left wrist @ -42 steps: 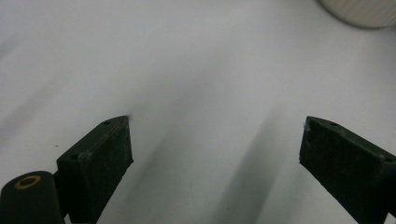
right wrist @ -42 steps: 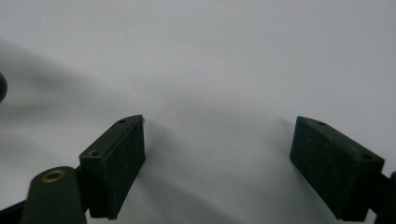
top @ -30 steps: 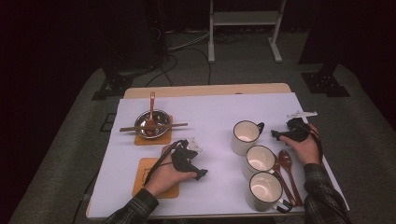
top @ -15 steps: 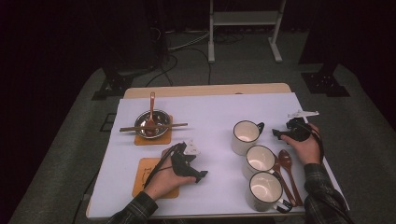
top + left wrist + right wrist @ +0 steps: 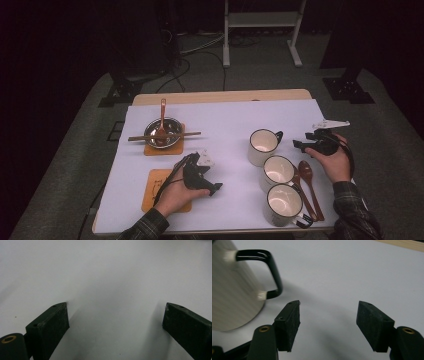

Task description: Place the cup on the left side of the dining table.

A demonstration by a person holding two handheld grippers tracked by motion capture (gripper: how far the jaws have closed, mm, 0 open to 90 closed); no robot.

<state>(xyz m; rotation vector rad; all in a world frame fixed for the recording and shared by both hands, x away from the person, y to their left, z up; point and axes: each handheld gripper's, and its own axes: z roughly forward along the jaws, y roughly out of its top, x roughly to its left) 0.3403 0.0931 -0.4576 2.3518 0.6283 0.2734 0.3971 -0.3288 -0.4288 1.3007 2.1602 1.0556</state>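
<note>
High view: your left claw (image 5: 212, 188) sits low over bare white counter (image 5: 225, 120), just right of the empty orange mat (image 5: 159, 187), prob. parked there w/ nothing to grab. Your right claw (image 5: 298, 144) points at the far mug (image 5: 262, 146), whose black handle faces it, so the handle looks like the intended grip. Two more mugs (image 5: 278, 171) line up toward you, w/ two brown spoons (image 5: 306, 176) lying just beside them, ready as sets. The far mat already carries a metal bowl (image 5: 162, 132) w/ chopsticks across the rim and a spoon in it; looks like the finished example. Left gripper view: jaws wide apart, nothing between, just white surface. Right gripper view: jaws apart and empty; mug handle (image 5: 269, 271) just beyond the left jaw tip, not yet between them, so you'd need to shift over to catch it.
</note>
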